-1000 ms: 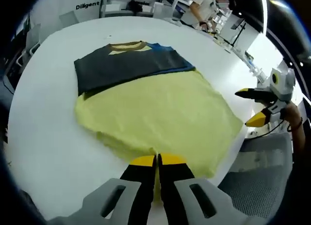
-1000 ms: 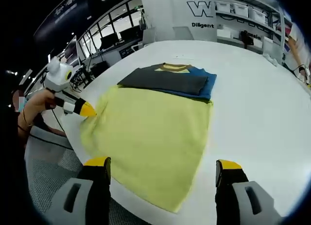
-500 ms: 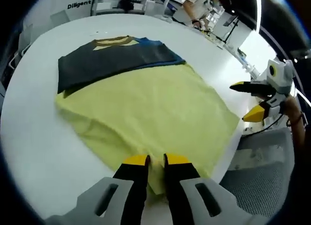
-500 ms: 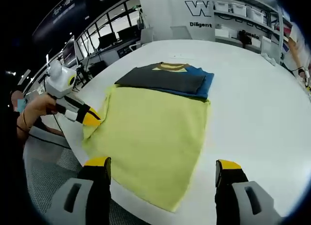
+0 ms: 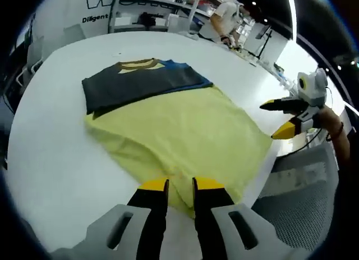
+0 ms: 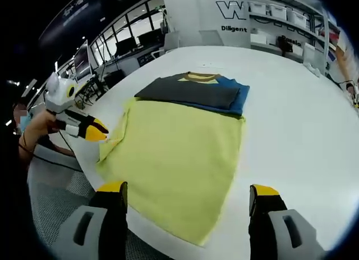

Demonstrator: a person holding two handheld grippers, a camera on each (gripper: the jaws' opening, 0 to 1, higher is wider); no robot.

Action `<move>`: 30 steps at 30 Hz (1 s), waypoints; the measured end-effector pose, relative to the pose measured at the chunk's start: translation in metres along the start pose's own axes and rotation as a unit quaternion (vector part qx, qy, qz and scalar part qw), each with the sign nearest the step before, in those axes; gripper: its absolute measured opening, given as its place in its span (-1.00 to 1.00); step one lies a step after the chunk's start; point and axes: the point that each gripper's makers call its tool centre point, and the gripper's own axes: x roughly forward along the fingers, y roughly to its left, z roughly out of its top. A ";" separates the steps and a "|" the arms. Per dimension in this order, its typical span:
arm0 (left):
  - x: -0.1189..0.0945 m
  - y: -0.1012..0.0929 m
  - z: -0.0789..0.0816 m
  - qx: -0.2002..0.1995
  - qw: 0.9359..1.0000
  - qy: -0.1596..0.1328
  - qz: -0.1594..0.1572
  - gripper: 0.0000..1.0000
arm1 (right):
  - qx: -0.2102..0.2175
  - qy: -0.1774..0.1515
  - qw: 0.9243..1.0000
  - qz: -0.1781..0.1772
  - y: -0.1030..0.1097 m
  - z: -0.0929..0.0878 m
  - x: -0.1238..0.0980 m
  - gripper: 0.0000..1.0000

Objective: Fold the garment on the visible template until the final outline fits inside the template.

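A yellow garment (image 5: 185, 125) (image 6: 179, 147) lies flat on the white table (image 5: 50, 159), its far end folded into a dark grey and blue band (image 5: 140, 83) (image 6: 190, 91) with a tan collar. My left gripper (image 5: 180, 187) hovers at the garment's near edge, open by a narrow gap with cloth lying below it. In the right gripper view the left gripper (image 6: 92, 130) sits just off the garment's left edge, which is slightly turned over. My right gripper (image 6: 188, 190) stands wide open above the hem with nothing in it. It also appears in the left gripper view (image 5: 280, 118).
The table's rounded edge (image 6: 140, 229) runs just under the hem, with a grey mesh surface (image 5: 303, 198) below it. Bare tabletop (image 6: 297, 131) lies to the garment's right. Shelves and a person (image 5: 227, 16) are in the background beyond the table.
The left jaws, shut on the garment's edge a second ago, have parted and let it go. The left gripper has drawn slightly away from the edge. The right gripper stays open.
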 end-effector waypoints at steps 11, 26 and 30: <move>0.018 -0.018 -0.023 -0.025 0.999 0.042 -0.009 -0.71 | 0.003 0.003 1.000 -0.002 -0.003 -0.002 -0.001 0.75; 0.017 -0.020 -0.025 -0.011 0.999 0.045 -0.010 -1.00 | 0.003 0.009 1.000 -0.002 -0.004 -0.007 -0.002 0.78; 0.010 -0.020 -0.025 -0.013 0.999 0.043 -0.013 -1.00 | 0.004 0.012 1.000 0.000 -0.004 -0.009 -0.003 0.78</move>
